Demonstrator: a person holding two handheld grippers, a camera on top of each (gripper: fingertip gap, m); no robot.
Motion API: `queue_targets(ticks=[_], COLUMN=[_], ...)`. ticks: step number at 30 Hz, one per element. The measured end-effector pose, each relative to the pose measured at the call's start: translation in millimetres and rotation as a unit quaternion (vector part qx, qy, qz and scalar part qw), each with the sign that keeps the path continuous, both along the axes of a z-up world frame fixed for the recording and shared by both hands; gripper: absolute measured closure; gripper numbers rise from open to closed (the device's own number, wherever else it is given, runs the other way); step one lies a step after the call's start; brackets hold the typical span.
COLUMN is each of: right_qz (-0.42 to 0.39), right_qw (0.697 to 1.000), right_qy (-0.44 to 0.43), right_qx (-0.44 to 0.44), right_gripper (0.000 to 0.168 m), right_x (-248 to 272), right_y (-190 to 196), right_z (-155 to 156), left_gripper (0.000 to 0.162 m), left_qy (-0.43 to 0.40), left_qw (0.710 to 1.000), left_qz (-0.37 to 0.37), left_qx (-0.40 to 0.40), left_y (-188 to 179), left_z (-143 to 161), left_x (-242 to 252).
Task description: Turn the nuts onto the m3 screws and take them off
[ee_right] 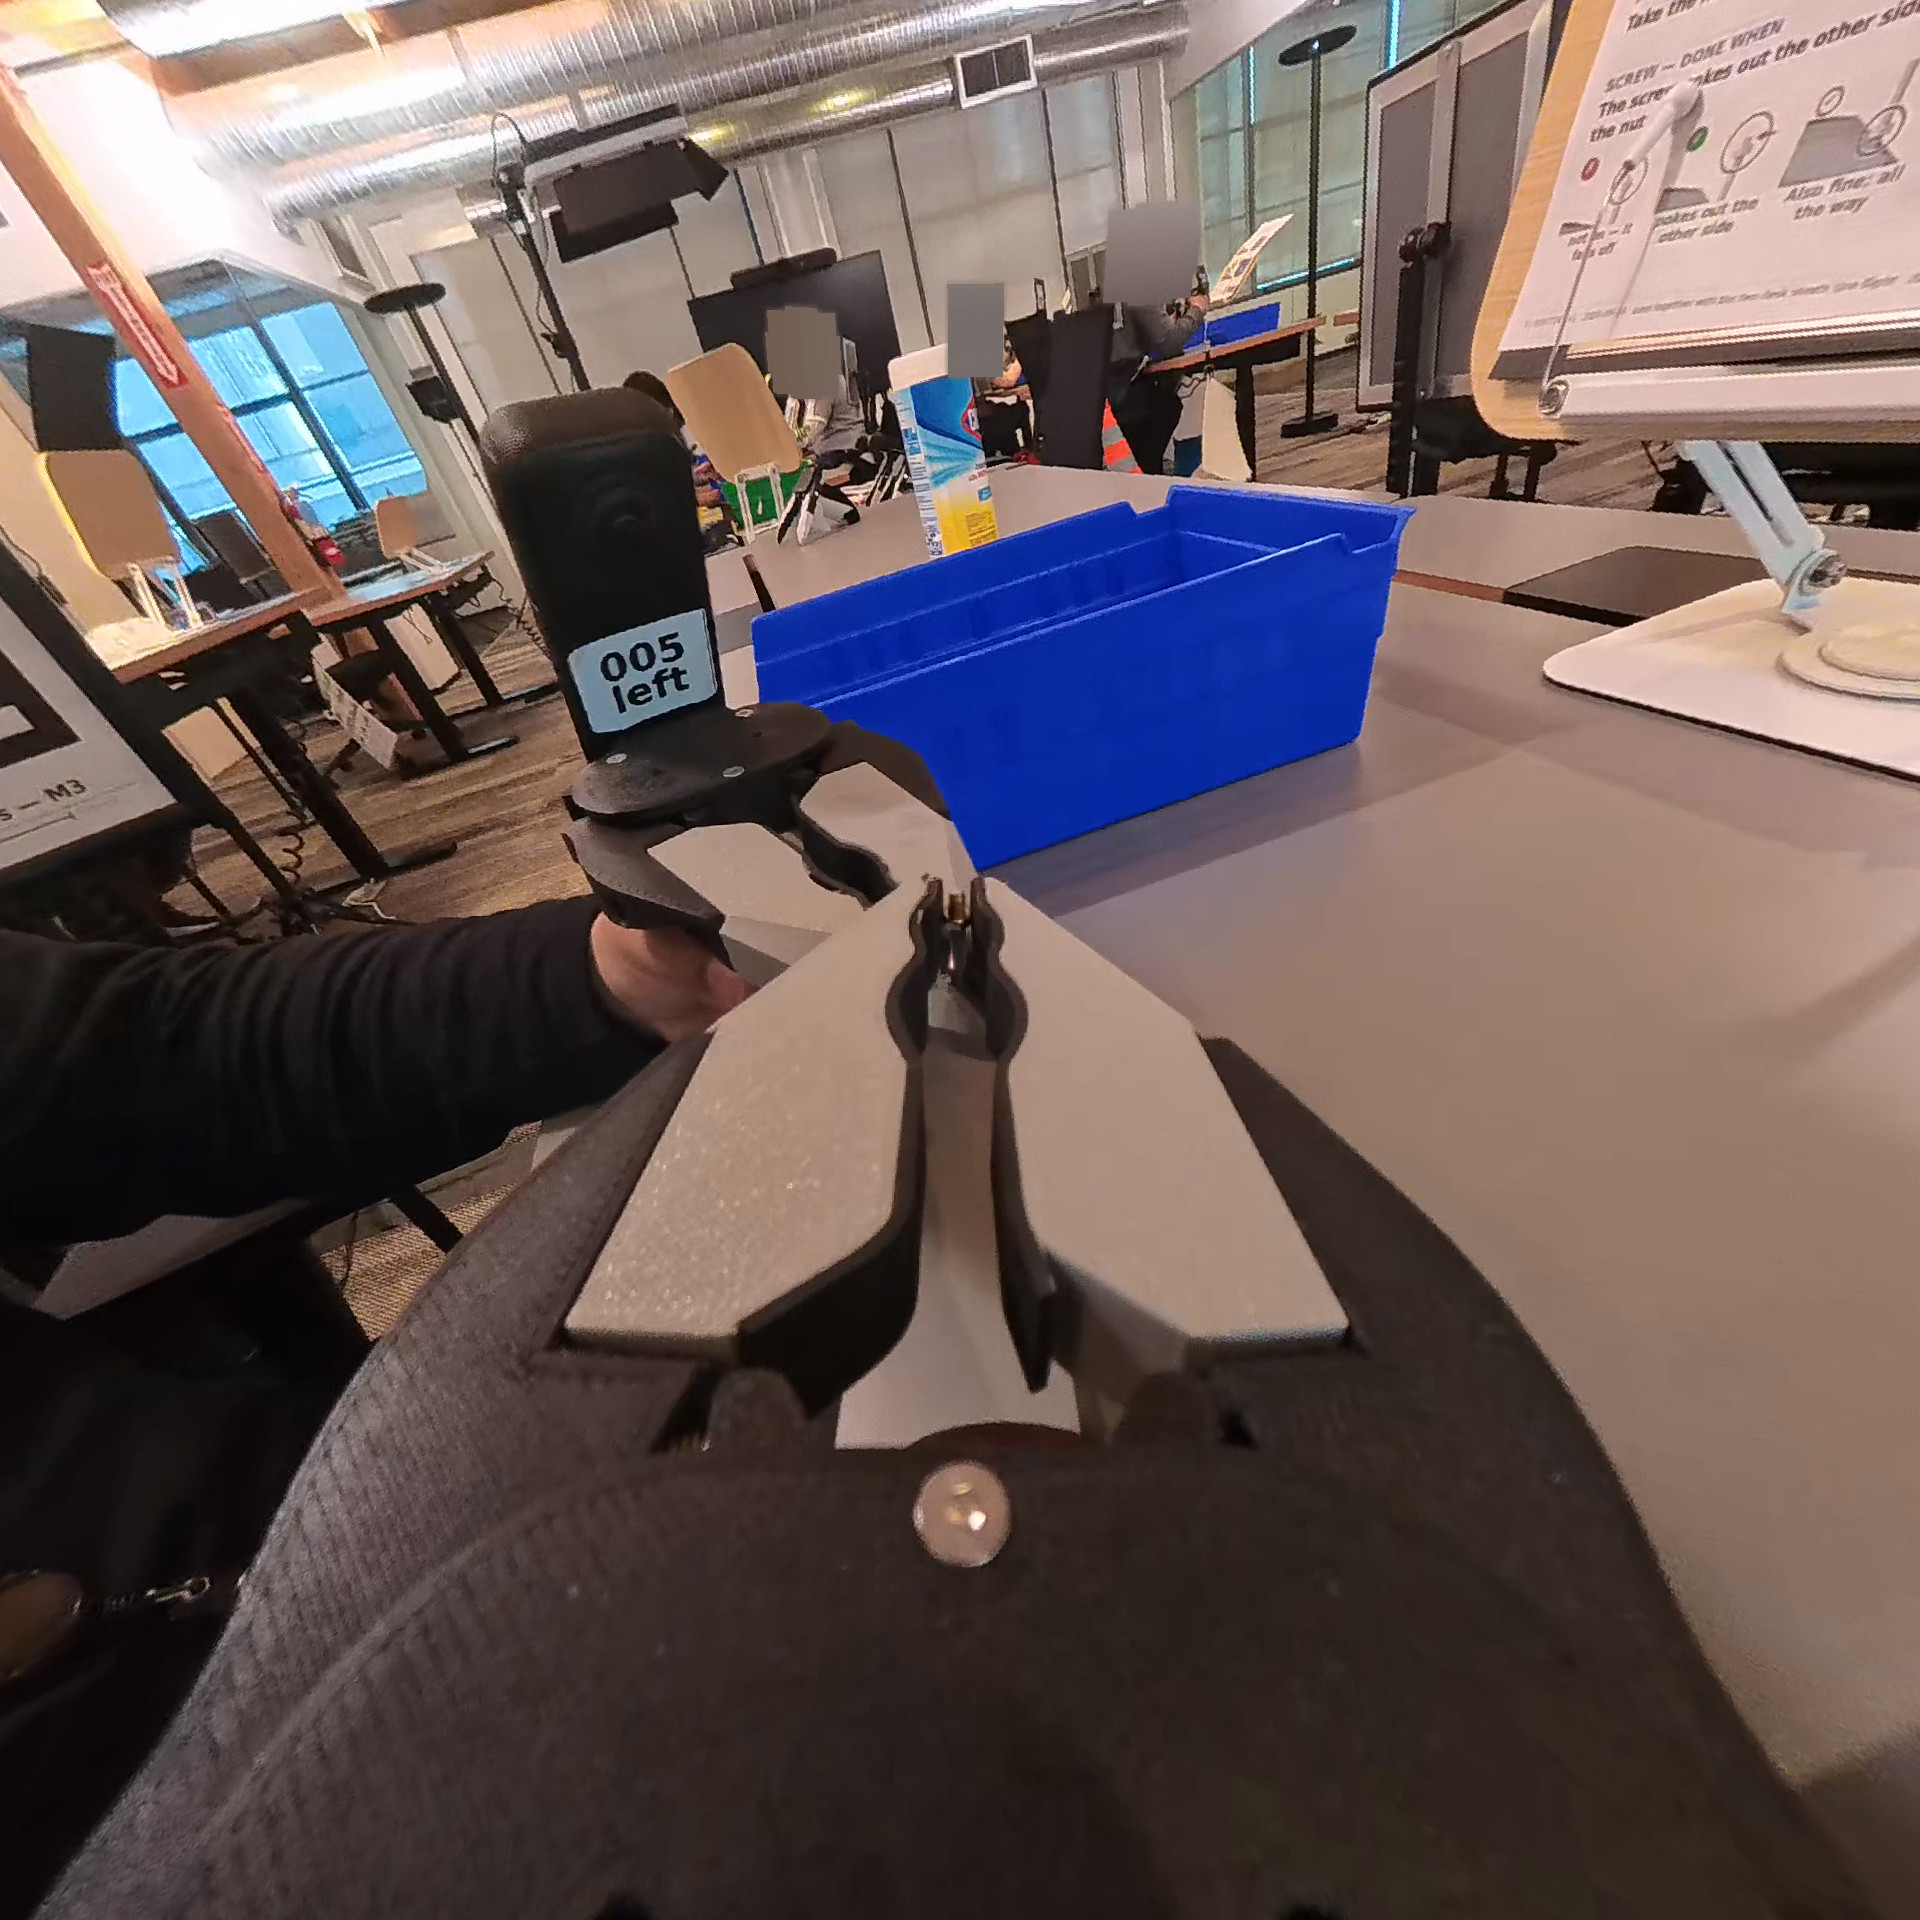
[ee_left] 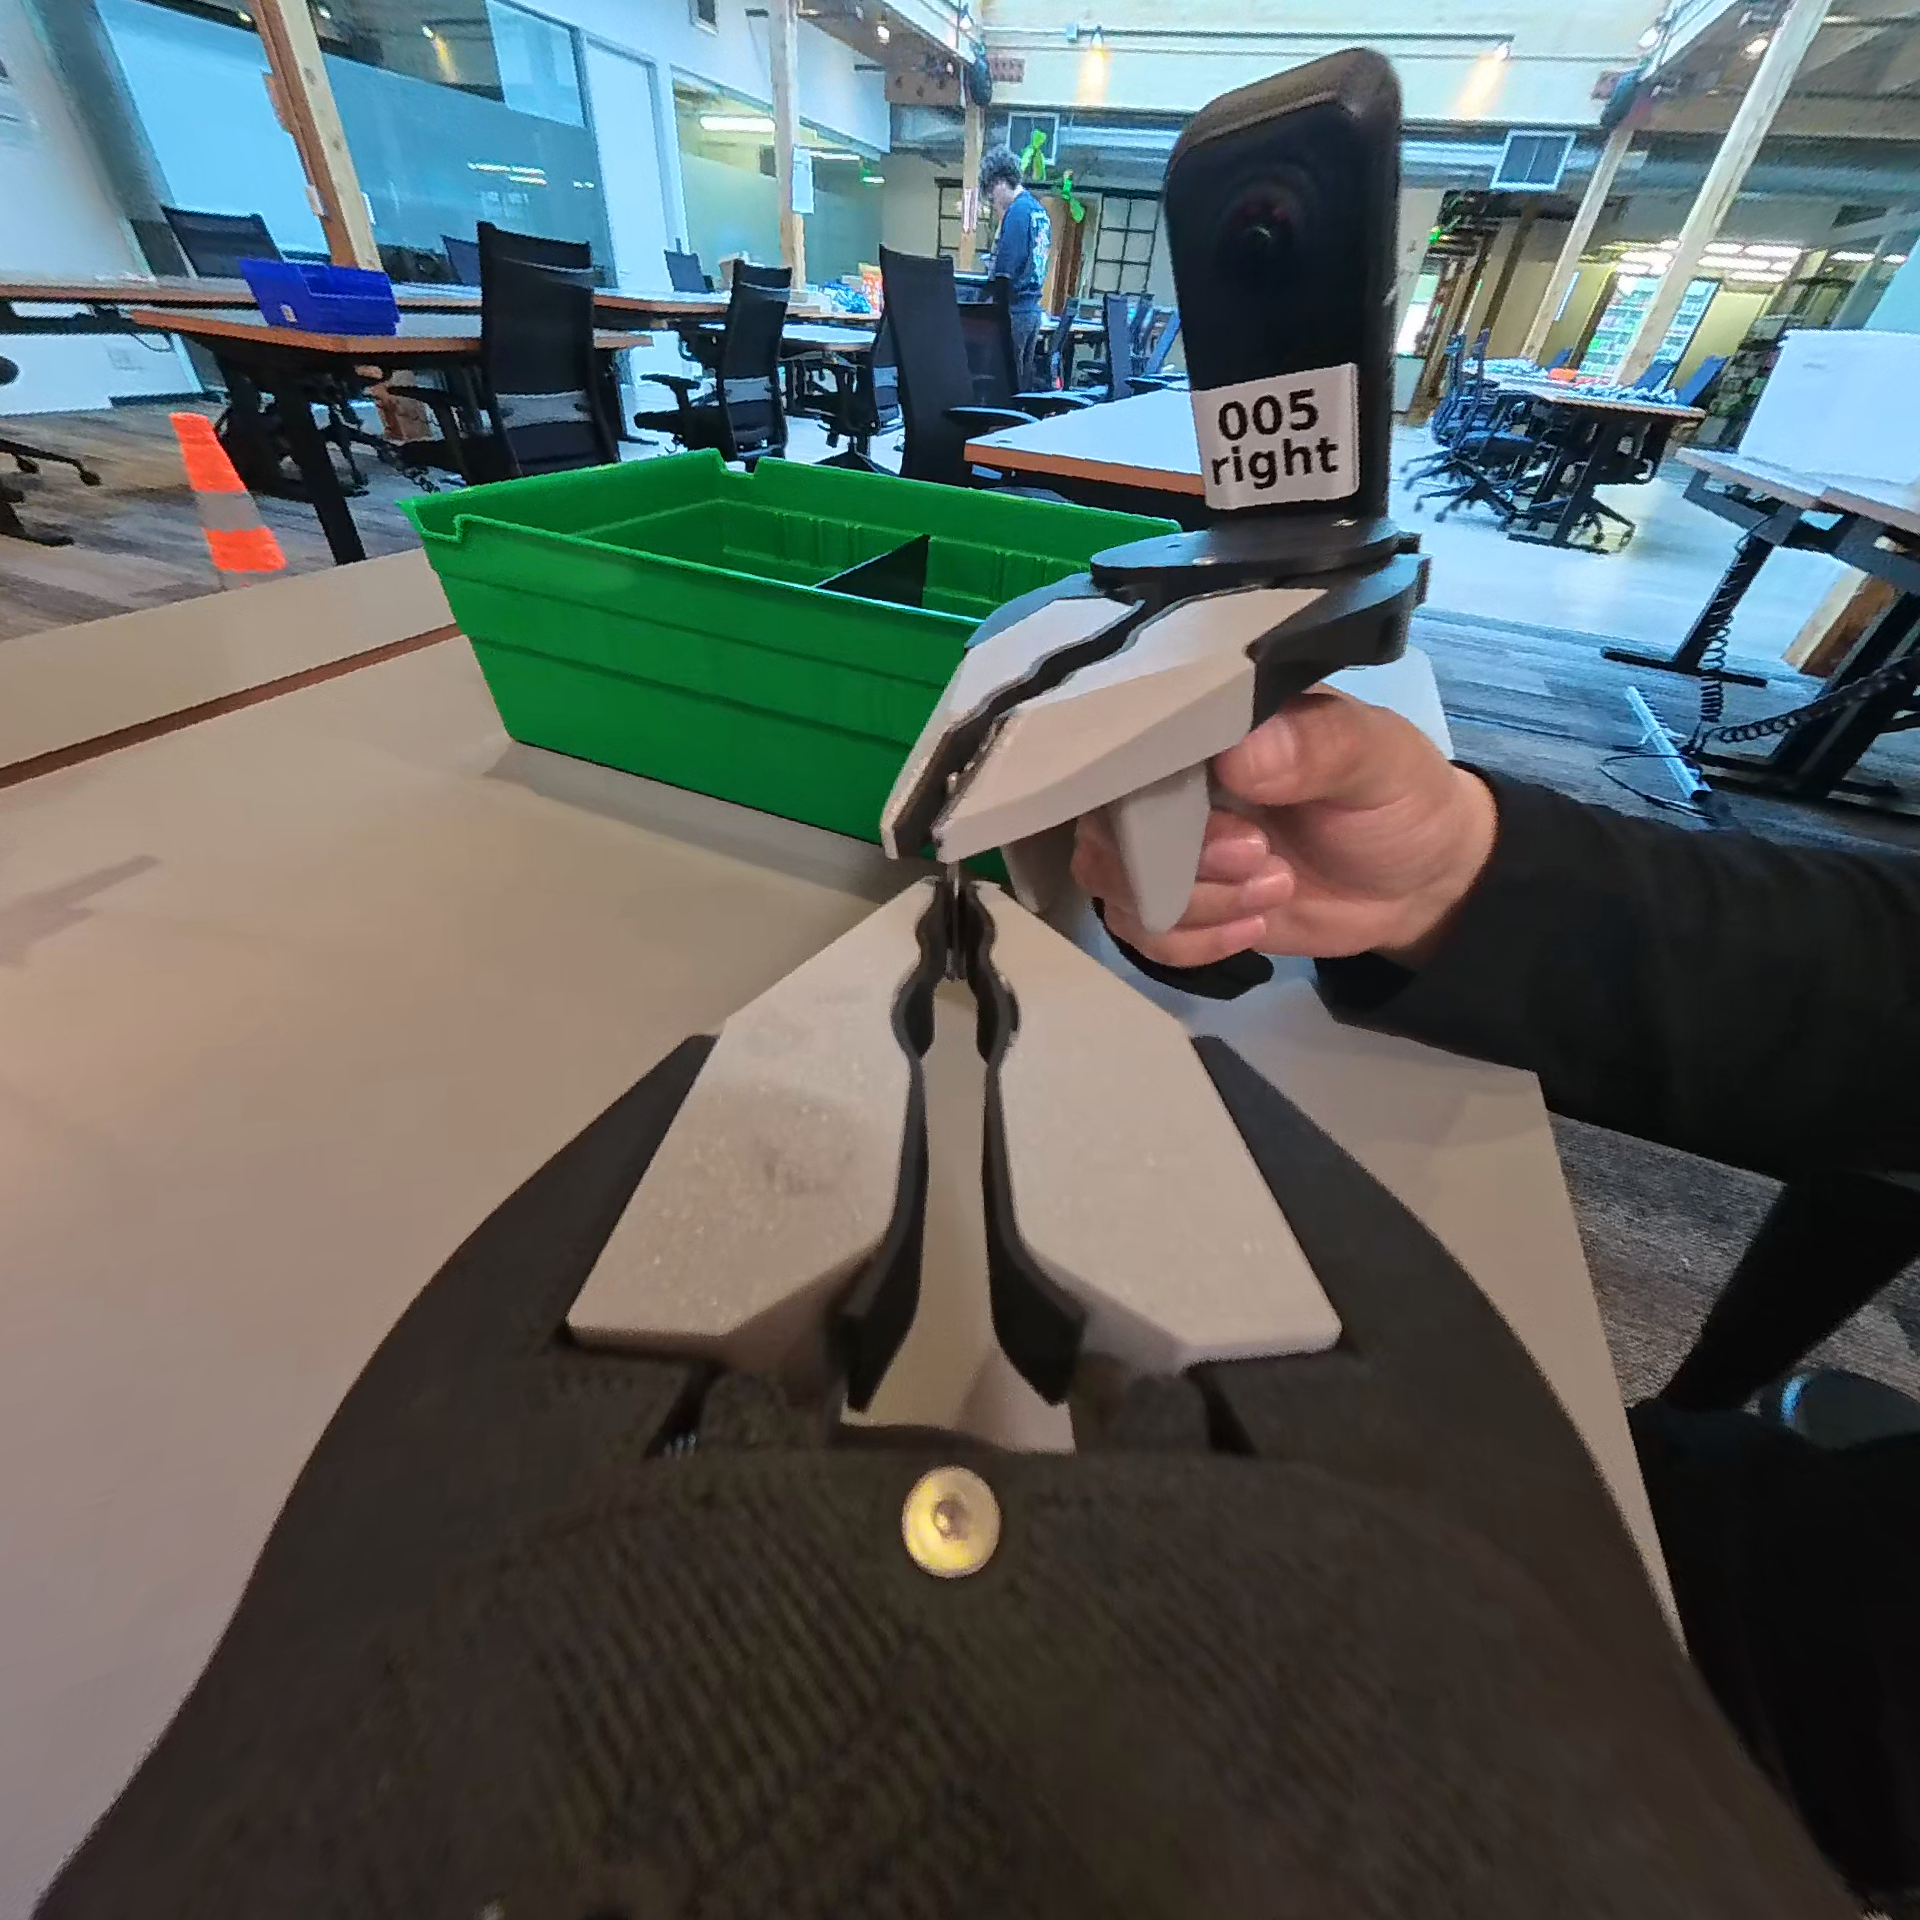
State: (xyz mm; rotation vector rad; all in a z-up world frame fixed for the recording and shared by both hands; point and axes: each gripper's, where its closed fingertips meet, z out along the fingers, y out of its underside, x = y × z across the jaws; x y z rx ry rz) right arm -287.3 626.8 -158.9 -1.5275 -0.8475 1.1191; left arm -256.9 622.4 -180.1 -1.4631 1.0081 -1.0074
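Note:
My left gripper (ee_left: 951,925) is shut on a thin dark m3 screw (ee_left: 952,902) that sticks out past its tips, above the grey table (ee_left: 312,987). My right gripper (ee_left: 935,844) comes in from the upper right, held by a hand, with its shut tips right at the screw's end. In the right wrist view my right gripper (ee_right: 954,920) is shut on a small metal nut (ee_right: 957,912). The left gripper (ee_right: 769,873) meets it from the left, with its tips hidden behind my right fingers (ee_right: 821,1039). I cannot tell whether nut and screw are threaded together.
A green bin (ee_left: 675,665) stands on the table behind the grippers in the left wrist view. A blue bin (ee_right: 1091,707) stands behind them in the right wrist view. A wipes canister (ee_right: 940,457) and an instruction sheet on a white stand (ee_right: 1714,665) are farther back.

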Motion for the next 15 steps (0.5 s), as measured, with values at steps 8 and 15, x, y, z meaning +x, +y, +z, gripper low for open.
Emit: queue_targets(ticks=[8, 15], right_qz=[-0.007, -0.005], right_qw=[1.000, 1.000], right_qy=[-0.019, -0.017], right_qx=[0.008, 0.012], right_gripper=[0.167, 0.167], right_x=[1.9, 0.7], right_y=[1.4, 0.1], right_z=[-3.2, -1.9], left_gripper=[0.160, 0.162], left_qy=[-0.010, -0.010], left_qw=[1.000, 1.000], left_qz=[-0.004, -0.007], left_qx=[-0.004, -0.012], left_y=[-0.9, -0.9], left_z=[2.6, 1.7], left_x=[-0.9, -0.8])
